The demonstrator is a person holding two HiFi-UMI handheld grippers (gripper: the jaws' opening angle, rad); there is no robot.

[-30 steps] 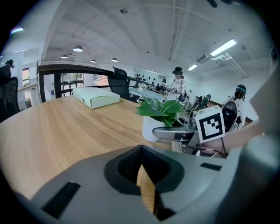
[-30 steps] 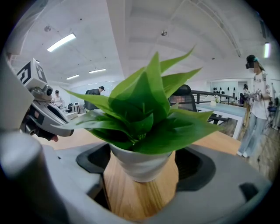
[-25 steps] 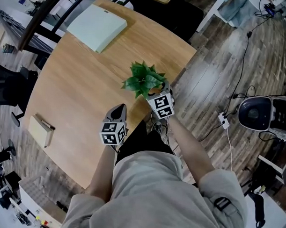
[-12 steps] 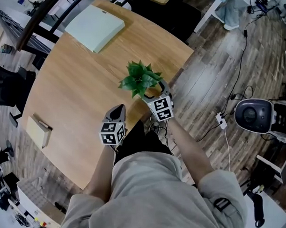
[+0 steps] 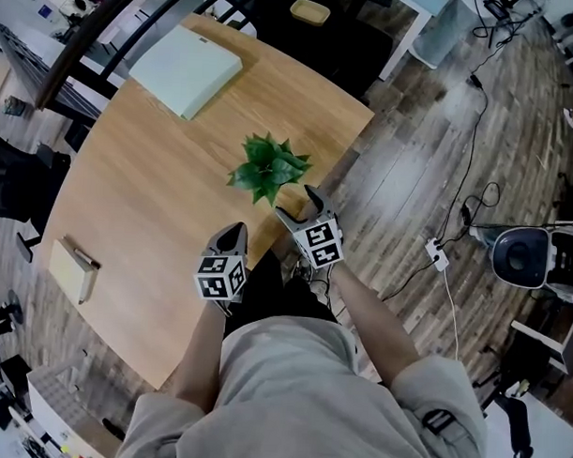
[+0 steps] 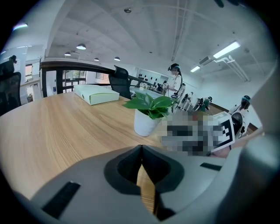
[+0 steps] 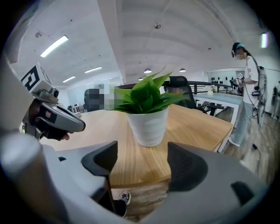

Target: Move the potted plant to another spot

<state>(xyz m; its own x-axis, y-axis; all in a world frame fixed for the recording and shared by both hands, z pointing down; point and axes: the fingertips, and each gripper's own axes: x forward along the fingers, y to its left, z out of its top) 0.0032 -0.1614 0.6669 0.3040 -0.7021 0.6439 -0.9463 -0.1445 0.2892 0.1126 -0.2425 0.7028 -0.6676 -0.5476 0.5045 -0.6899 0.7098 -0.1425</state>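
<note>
On the table [image 5: 138, 171], potted plant [image 5: 267, 168] before right gripper [image 5: 295, 203] (jaws apart, empty, lately closing); left gripper [image 5: 236, 231] closed.

Grey-brown plank floor [image 5: 410, 171] (ceiling striplights [image 7: 54, 46] overhead)

no words, numbers, labels or brands can be read anywhere here.

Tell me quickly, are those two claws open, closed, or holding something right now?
Left gripper: closed, holding nothing.
Right gripper: open, jaws have just been closing a little, nothing between them; the potted plant stands just ahead, untouched.
</note>
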